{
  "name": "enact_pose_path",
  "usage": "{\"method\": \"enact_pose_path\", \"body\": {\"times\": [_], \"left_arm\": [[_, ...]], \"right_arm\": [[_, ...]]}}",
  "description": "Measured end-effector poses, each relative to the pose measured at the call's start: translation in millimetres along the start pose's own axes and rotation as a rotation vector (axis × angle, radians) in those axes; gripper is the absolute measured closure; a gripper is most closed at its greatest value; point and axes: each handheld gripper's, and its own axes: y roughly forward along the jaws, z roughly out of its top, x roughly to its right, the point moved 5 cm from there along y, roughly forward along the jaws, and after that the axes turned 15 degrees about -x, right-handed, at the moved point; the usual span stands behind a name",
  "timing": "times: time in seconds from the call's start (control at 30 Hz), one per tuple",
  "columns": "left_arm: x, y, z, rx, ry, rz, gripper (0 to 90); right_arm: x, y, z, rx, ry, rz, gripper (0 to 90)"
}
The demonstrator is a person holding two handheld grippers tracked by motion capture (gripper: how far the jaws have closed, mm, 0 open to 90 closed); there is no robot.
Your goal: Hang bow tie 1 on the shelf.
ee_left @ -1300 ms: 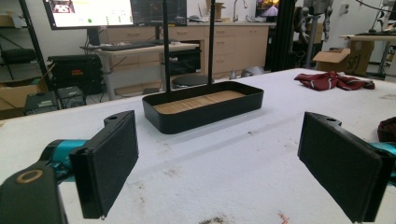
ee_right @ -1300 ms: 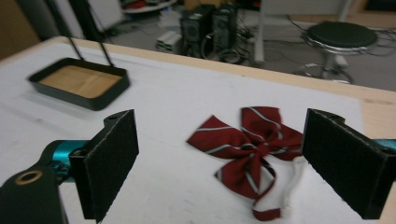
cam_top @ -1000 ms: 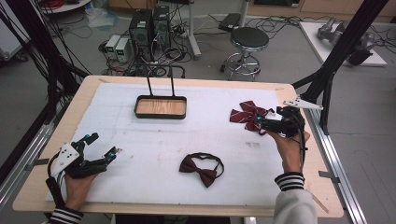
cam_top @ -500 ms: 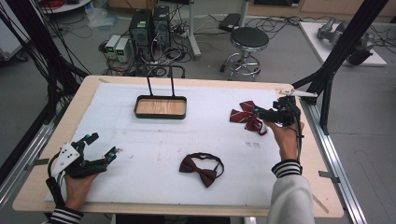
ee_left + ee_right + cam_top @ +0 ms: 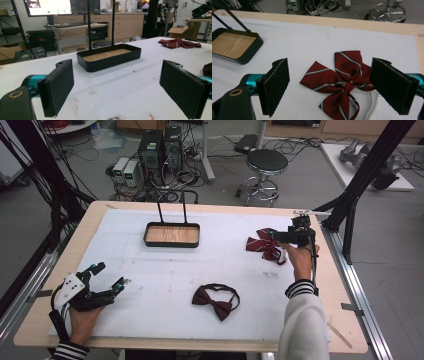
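The striped red bow [image 5: 342, 80] lies between the right gripper [image 5: 329, 87] jaws (wide apart, just closing a little, holding nothing).

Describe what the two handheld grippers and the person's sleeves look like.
Both the left gripper and right gripper have flat black rectangular pads on teal mounts. The left has a white body, the right a black body and cable. The sleeves are white with black-and-white striped cuffs.

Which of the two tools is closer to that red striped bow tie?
The right one. The right tool hangs just beside the red striped fabric bow tie, jaws open, not gripping it. The left tool rests at the table's opposite near corner, far from it.
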Motion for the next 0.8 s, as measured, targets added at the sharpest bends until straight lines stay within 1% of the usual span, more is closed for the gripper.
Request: {"method": "enact_pose_path", "body": {"times": [0.03,0.1,0.13,0.17,0.2,0.23,0.3,0.33,0.4,0.5,0.53,0.7,0.8], "left_arm": [[0.0,0.0,0.0,0.001,0.000,0.000,12.7],[0.0,0.1,0.0,-0.001,0.000,0.000,12.7],[0.0,0.2,0.0,-0.001,0.000,0.000,12.6],[0.0,0.2,0.0,-0.001,0.000,0.000,12.7],[-0.1,0.2,0.0,-0.003,0.000,-0.001,12.7],[-0.2,0.1,0.0,-0.003,0.000,-0.002,12.7],[-0.3,0.1,0.0,-0.003,-0.001,-0.002,12.7],[-0.3,0.1,0.0,-0.003,-0.001,-0.002,12.7],[-0.2,0.1,0.0,-0.002,0.000,-0.002,12.7],[-0.2,0.1,0.0,-0.002,0.000,-0.001,12.7],[-0.2,0.1,0.0,-0.003,0.000,-0.002,12.7],[0.0,0.3,0.0,-0.004,-0.001,-0.003,12.7],[0.0,0.4,0.0,-0.003,-0.002,-0.004,12.7]], "right_arm": [[2.7,4.5,0.2,-0.013,0.010,0.002,15.8],[4.6,7.9,1.4,-0.023,0.015,-0.001,15.9],[5.7,9.7,2.7,-0.040,0.015,-0.005,15.9],[6.0,11.0,4.2,-0.055,0.011,-0.012,15.9],[5.7,12.5,7.4,-0.069,-0.004,-0.020,15.9],[5.2,13.5,10.5,-0.073,-0.011,-0.023,15.9],[5.9,16.4,13.9,-0.071,-0.006,-0.022,16.3],[6.5,18.8,14.8,-0.082,0.004,-0.014,16.3],[8.3,24.3,15.6,-0.101,0.004,-0.028,16.3],[9.1,32.4,14.8,-0.132,0.006,-0.027,18.4],[9.4,34.5,14.7,-0.139,0.012,-0.023,19.1],[13.2,43.3,14.0,-0.157,0.031,-0.046,19.7],[14.3,49.2,13.6,-0.160,0.056,-0.043,19.8]]}}
